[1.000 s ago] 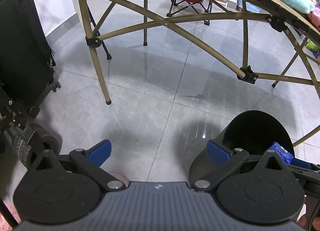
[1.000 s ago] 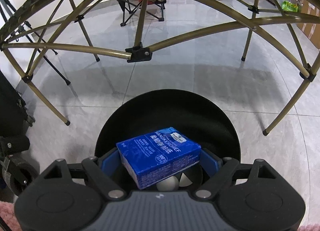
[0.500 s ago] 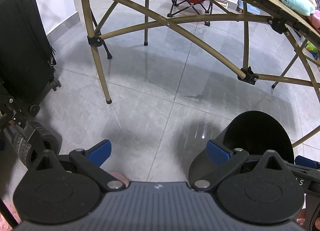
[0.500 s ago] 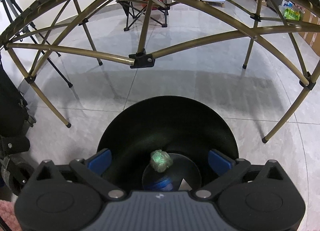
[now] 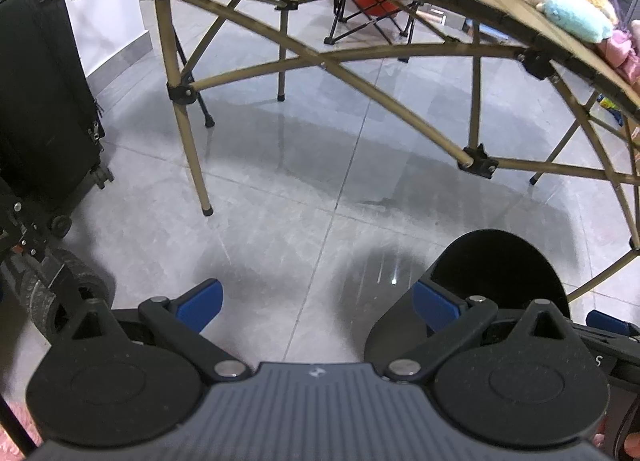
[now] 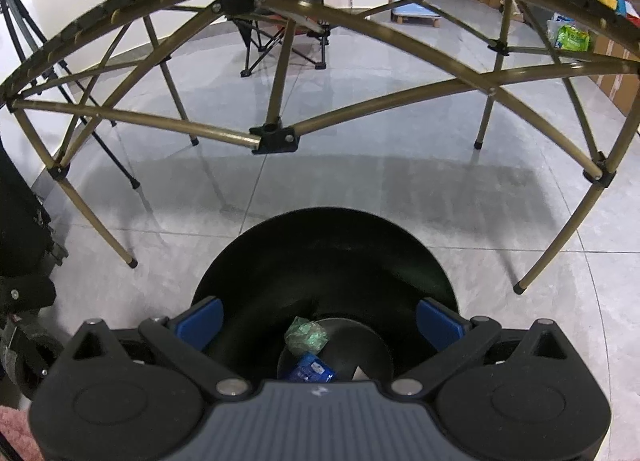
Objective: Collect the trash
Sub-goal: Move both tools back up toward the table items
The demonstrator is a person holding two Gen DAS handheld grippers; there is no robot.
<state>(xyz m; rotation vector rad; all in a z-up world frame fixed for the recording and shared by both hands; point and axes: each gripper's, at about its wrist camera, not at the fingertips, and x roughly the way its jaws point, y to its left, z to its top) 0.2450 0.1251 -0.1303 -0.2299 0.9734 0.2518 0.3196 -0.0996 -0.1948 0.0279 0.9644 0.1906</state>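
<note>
Grey tiled floor, black bin standing on it, folding table legs, black suitcase

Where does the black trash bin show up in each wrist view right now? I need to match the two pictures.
Left wrist view: the black trash bin sits at lower right, just beyond the right finger of the left tongs.
Right wrist view: the bin fills the lower centre, straight below the open right tongs, with a blue packet inside.
Shared landmark: the folding table's tan cross-braced frame arches behind the bin in both.
</note>
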